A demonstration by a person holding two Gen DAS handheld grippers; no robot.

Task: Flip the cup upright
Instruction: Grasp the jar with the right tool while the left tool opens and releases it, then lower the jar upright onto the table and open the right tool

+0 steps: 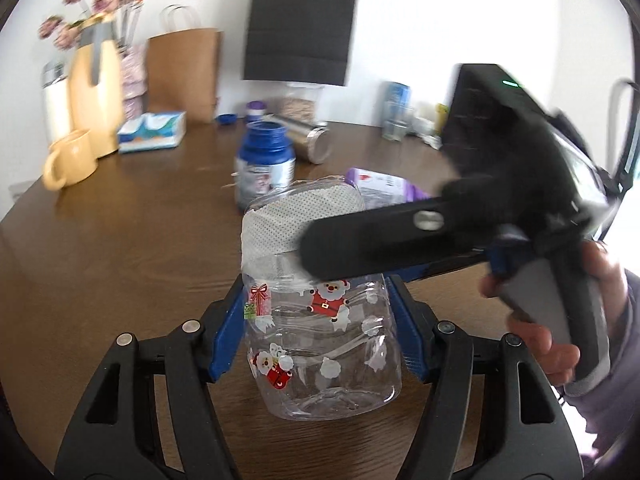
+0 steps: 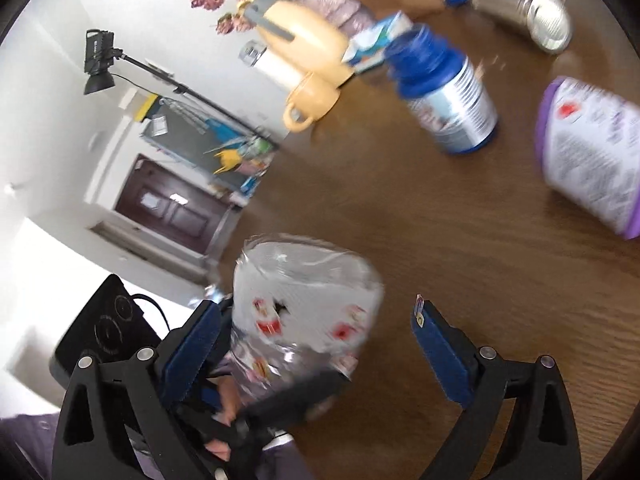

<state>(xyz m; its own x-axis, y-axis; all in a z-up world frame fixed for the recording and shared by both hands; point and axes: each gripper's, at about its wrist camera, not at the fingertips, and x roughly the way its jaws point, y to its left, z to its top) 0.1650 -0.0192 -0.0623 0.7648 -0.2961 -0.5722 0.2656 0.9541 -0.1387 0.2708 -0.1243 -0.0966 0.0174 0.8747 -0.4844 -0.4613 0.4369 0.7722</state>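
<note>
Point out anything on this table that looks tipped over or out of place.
Behind the clear plastic Santa-print cup held by the left gripper, a shiny steel tumbler lies on its side, and a purple-rimmed white canister is tipped over too.

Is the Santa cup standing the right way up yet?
Not clearly. The left gripper is clamped on the clear Santa cup, which is lifted off the table. The right gripper is open, reaching around the cup's taped end. Turning it upright and setting it down are left.
</note>
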